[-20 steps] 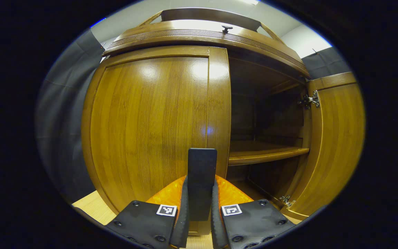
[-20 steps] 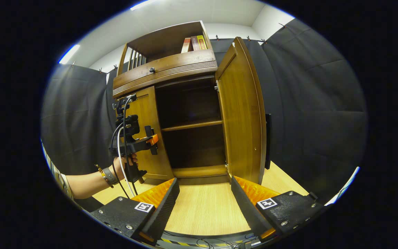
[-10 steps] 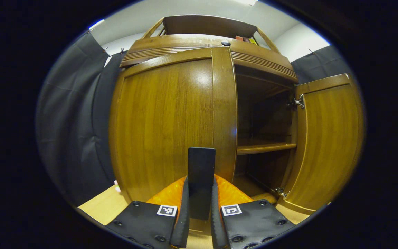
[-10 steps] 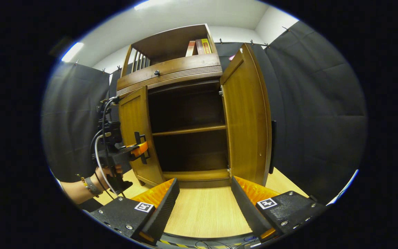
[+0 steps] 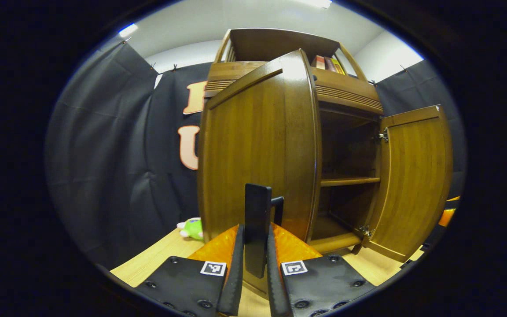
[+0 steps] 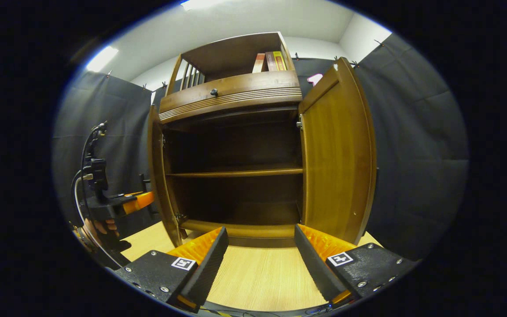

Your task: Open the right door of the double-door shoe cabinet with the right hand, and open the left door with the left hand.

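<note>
we see the shoe cabinet [image 6: 236, 132] standing on the wooden floor [image 6: 258, 277], centre of the right gripper view, both doors swung out. left door [image 5: 258, 149] fills the middle of the left gripper view, outer face toward the camera; in the right gripper view it shows edge-on at 9 o'clock of the cabinet opening. its dark upright handle [image 5: 257, 220] sits between our left gripper [image 5: 253, 259] fingers, both pressing on it, so the left one is clamped on the handle. right door [image 6: 335, 154] stands wide at 3 o'clock of the opening, inner face visible, hinges [image 5: 383, 135] showing at its top and bottom in the left gripper view. right gripper [image 6: 260, 259] is at 6 o'clock of its own view, fingers spread wide apart, nothing between them, floor showing in the gap, well apart from the right door. inside: one shelf [image 6: 236, 172] across the middle, both compartments dark, contents cannot be told. above the doors a drawer front with a small dark knob [image 6: 213, 92], and an open top rack with a few books [image 6: 271, 61] at 12 o'clock. at 8 o'clock of the right gripper view a hand [image 6: 97, 226] holds the left gripper with cables running up. a green plush toy [image 5: 192, 228] lies on the floor at 9 o'clock of the left door's lower edge, near the black cloth wall [image 5: 117, 154].
</note>
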The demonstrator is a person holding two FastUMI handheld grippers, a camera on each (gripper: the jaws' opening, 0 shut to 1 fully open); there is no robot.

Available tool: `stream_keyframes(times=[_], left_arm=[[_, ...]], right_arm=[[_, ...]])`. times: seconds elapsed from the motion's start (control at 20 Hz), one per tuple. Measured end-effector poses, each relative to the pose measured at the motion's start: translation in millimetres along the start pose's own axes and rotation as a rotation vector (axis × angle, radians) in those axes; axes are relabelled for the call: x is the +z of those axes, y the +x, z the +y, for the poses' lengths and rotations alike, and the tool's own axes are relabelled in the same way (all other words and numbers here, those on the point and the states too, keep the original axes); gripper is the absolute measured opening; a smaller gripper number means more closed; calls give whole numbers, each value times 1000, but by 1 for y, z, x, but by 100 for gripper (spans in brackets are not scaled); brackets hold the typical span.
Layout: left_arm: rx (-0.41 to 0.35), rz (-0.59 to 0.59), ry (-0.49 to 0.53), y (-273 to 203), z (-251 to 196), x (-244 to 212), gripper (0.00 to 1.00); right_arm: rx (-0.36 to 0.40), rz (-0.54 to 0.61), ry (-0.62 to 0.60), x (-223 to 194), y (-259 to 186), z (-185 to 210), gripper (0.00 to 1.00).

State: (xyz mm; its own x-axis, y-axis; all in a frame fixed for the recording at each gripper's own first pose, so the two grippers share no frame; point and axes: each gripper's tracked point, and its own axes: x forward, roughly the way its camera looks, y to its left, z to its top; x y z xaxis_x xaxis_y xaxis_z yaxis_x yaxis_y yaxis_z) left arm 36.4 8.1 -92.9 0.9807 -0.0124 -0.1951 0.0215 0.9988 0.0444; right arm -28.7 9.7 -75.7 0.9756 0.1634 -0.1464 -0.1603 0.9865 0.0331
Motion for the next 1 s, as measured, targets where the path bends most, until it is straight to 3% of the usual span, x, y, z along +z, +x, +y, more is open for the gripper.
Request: stream_keyframes(times=[0.05,0.1,0.2,0.25,0.3,0.35,0.55,0.6,0.65,0.7,0.75,0.8,0.85,0.9,1.0], left_arm=[[-1,1,-9,-6,7,-1,32],[-1,-2,-9,-8,14,0,32],[24,-4,31,-16,31,0,23],[48,-1,46,-20,40,1,22],[68,-6,50,-23,53,3,20],[84,0,46,-25,62,5,19],[84,-31,1,-29,96,15,14],[81,-38,-1,-30,108,17,14],[62,-37,-4,-31,116,15,5],[40,-39,-7,-31,120,17,8],[15,-40,0,-32,122,18,1],[-2,-37,25,-32,126,17,8],[-13,-39,64,-31,130,17,8],[-34,-46,88,-30,136,18,8],[-83,-45,79,-29,146,18,8]], right_arm=[[7,-3,-8,2,4,2,100],[11,-9,-16,5,8,3,93],[10,-14,-31,7,12,5,93],[8,-12,-33,7,14,6,100],[6,-8,-33,6,15,7,100],[3,-3,-31,3,17,8,93],[-12,9,-31,-2,18,11,93],[-18,8,-32,-2,18,11,100],[-23,8,-32,-1,19,12,93],[-27,7,-30,-1,20,12,93],[-30,6,-28,-1,19,14,93],[-35,7,-26,-2,19,15,93],[-39,9,-25,-2,19,16,100],[-43,10,-24,-2,20,17,93],[-48,14,-22,-3,20,19,93]])
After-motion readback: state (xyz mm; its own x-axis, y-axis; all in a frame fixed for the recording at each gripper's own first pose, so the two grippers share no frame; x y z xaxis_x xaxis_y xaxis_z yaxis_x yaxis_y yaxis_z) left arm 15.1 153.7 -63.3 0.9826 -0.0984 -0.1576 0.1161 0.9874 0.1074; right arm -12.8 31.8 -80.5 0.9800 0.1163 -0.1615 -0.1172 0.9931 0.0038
